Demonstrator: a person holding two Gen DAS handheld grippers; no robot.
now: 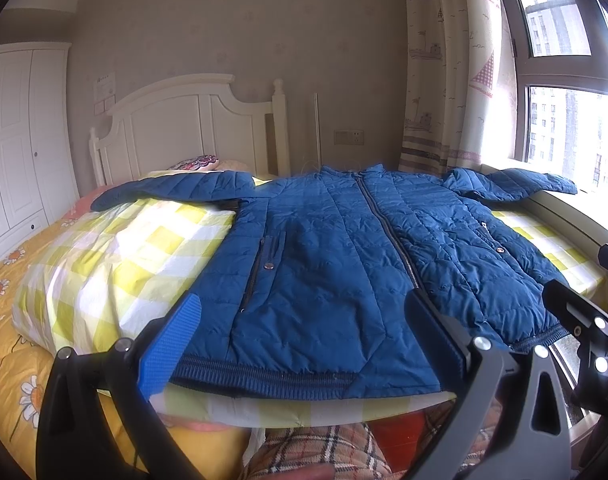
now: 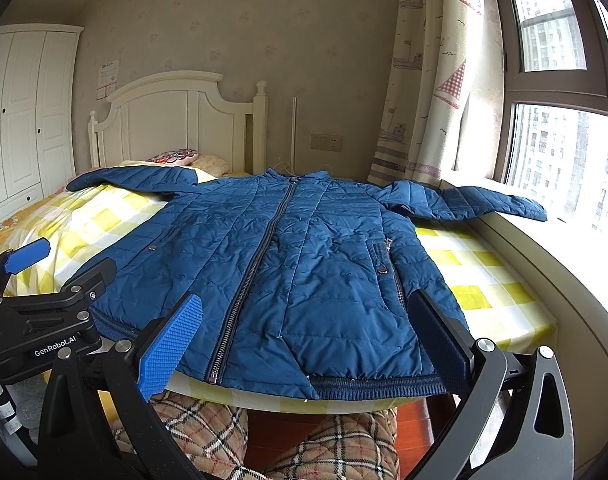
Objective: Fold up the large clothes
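A blue quilted zip jacket [image 1: 335, 264] lies flat, front up and zipped, on a yellow checked sheet [image 1: 116, 256] over the bed; it also shows in the right wrist view [image 2: 304, 264]. Both sleeves are spread out sideways, the right one [image 2: 483, 202] reaching onto the windowsill. My left gripper [image 1: 304, 344] is open and empty, just above the hem near the jacket's left half. My right gripper [image 2: 307, 344] is open and empty above the hem near the zip's lower end. The left gripper also shows at the left edge of the right wrist view [image 2: 56, 272].
A white headboard [image 1: 192, 128] and pillows [image 1: 196, 162] stand at the far end. A white wardrobe [image 1: 20, 140] is on the left. A window [image 2: 563, 152], its sill and a curtain [image 2: 423, 80] are on the right. A person's plaid-trousered legs [image 2: 224, 432] are below the bed's edge.
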